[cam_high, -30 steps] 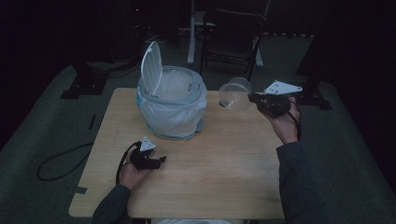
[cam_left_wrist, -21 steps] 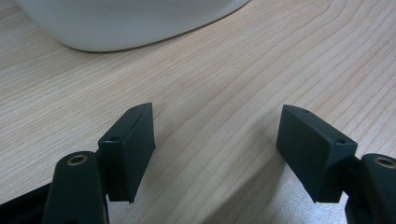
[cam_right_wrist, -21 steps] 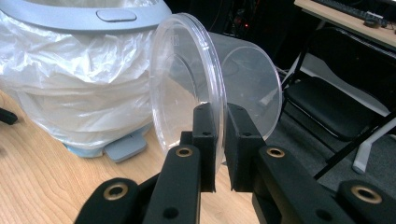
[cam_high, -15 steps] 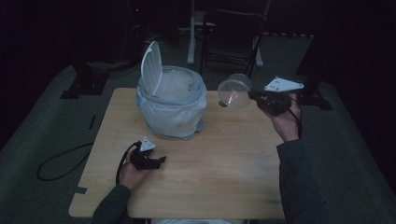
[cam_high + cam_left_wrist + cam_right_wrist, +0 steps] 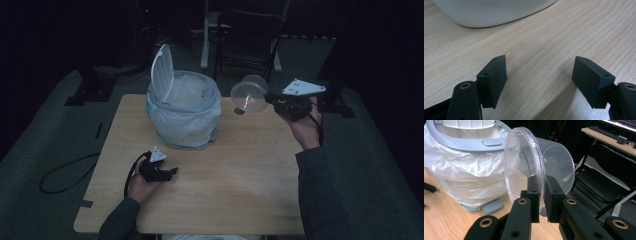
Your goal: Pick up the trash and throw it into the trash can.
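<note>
Two views differ: right hand-held gripper pinches clear container rim; left open, empty.

This looks like a dim lab or studio set up for recording. A lone wooden counter stands on grey carpet in a dark room. Behind the counter stands a black folding chair beside a white stand post; black stand feet flank it. Beyond the chair, a desk carries a keyboard. A cable loops left of the counter.
</note>
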Tool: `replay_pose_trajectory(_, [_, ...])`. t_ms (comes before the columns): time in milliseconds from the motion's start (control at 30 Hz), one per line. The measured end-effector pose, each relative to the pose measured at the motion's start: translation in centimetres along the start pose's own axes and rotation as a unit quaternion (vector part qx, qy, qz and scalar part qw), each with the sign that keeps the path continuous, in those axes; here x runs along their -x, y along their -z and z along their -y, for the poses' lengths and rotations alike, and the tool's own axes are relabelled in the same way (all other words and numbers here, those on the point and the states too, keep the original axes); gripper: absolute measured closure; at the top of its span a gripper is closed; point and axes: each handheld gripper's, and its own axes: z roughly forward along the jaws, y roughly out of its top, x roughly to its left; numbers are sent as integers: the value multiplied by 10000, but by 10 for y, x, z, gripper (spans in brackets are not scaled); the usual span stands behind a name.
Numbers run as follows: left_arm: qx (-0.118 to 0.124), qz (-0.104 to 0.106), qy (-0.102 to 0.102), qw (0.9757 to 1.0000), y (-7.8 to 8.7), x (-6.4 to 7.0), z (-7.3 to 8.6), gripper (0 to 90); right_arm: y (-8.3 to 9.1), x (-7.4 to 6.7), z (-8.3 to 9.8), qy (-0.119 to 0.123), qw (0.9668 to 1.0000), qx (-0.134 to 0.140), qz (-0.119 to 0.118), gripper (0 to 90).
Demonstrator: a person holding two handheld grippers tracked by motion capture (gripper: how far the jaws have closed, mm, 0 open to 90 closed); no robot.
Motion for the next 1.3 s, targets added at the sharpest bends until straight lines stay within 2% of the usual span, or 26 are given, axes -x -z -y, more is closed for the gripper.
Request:
replay_pose_trajectory(533, [-2, -2, 0, 10000, 0, 0, 0, 288, 1, -4, -21, 166, 9998, 117, -37, 834])
replay_pose_trajectory(1300, [-4, -1, -3, 10000, 0, 0, 0, 288, -6, -9, -51, 214, 9990, 369, -152, 833])
